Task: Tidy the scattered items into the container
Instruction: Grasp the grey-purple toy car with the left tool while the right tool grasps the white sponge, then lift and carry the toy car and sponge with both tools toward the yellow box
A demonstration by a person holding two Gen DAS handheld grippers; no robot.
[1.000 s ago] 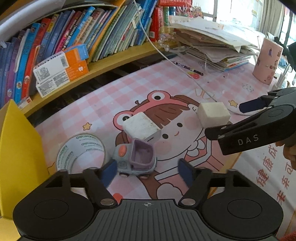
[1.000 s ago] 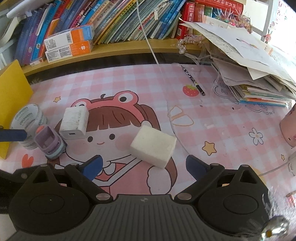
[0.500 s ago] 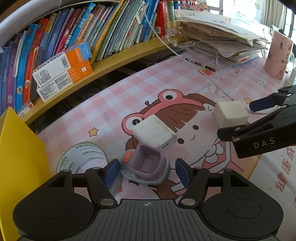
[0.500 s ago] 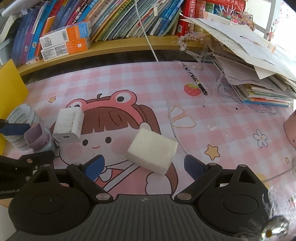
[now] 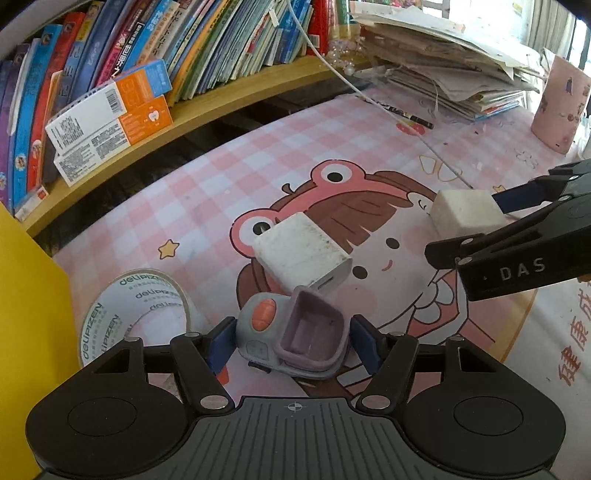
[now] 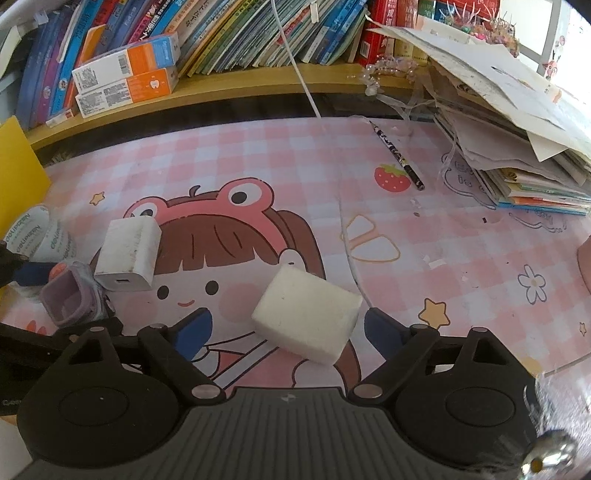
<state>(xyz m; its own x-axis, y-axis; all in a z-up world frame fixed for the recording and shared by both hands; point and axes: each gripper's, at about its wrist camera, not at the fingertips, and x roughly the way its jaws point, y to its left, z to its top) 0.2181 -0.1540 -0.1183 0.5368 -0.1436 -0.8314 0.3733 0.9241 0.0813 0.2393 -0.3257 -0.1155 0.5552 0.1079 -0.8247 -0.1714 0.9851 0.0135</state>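
You get bright daylight in both views; it enters from the window (image 5: 546,22) at about 1 o'clock and washes that corner to white. The pink mat (image 6: 258,155) on the bench is evenly lit, and shadows under the white block (image 6: 306,314) are soft and short. The fisheye lens bends the shelf (image 5: 207,107) into a curve. Corners go dark. The middle is sharp; the right wrist view smears at 5 o'clock.
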